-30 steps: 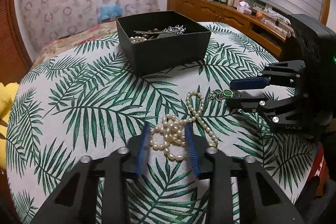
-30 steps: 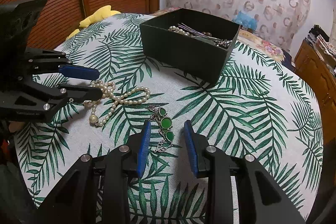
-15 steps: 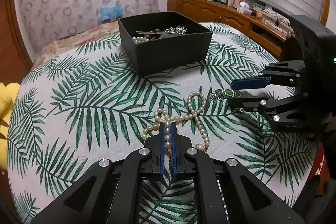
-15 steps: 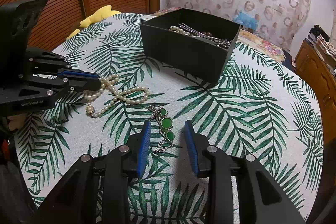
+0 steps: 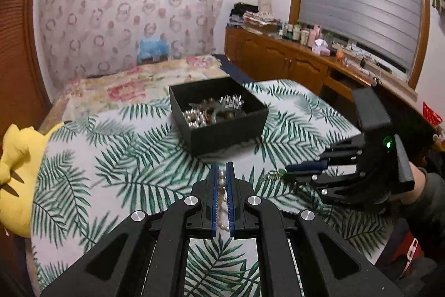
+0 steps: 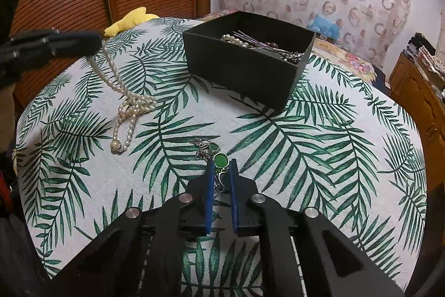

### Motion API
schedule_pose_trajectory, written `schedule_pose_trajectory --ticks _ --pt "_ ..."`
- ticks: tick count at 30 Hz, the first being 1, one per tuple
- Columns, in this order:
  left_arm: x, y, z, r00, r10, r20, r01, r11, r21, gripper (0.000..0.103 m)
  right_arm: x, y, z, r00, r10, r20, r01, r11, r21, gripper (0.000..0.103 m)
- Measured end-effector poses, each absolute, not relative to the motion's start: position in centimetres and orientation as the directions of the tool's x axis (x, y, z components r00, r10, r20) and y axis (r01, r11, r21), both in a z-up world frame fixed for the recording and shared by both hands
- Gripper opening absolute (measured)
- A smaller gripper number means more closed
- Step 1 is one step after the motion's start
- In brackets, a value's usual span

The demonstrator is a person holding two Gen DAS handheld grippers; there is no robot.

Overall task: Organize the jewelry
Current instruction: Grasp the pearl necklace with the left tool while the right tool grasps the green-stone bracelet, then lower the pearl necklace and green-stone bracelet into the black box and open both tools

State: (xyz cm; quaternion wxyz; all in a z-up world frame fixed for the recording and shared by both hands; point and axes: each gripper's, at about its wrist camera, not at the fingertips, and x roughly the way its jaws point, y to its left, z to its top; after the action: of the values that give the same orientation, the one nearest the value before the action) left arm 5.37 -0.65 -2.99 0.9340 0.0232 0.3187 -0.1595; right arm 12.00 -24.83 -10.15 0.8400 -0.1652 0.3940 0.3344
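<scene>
My left gripper (image 5: 221, 171) is shut on a white pearl necklace (image 5: 221, 191) and holds it raised above the table. In the right wrist view the necklace (image 6: 126, 105) hangs from the left gripper (image 6: 91, 42), with its lower end and clasp still resting on the cloth. My right gripper (image 6: 221, 167) has closed on a green-stone silver bracelet (image 6: 218, 157) lying on the cloth. A black open box (image 6: 244, 68) holding several jewelry pieces stands beyond; it also shows in the left wrist view (image 5: 219, 116).
The round table has a palm-leaf cloth (image 6: 319, 157). A yellow plush toy (image 5: 16, 171) lies at its left edge. A bed (image 5: 125, 85) and a wooden sideboard (image 5: 292, 63) with bottles stand behind.
My left gripper closed on the pearl necklace and lifted it, drawing it up off the cloth. My right gripper narrowed from open onto the green bracelet.
</scene>
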Motion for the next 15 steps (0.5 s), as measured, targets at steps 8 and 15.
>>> schedule_pose_trajectory --ticks 8,15 --pt "5.3 -0.4 -0.9 0.774 -0.287 -0.565 0.311 0.949 -0.056 0.004 12.2 -25.8 -8.6 0.486 0.449 -0.75 -0.689 0.725 -0.012 0.009" --pt "5.4 -0.5 1.4 0.799 -0.29 -0.526 0.318 0.947 -0.038 0.004 12.1 -26.0 -5.8 0.523 0.475 -0.708 -0.69 0.723 -0.025 0.009"
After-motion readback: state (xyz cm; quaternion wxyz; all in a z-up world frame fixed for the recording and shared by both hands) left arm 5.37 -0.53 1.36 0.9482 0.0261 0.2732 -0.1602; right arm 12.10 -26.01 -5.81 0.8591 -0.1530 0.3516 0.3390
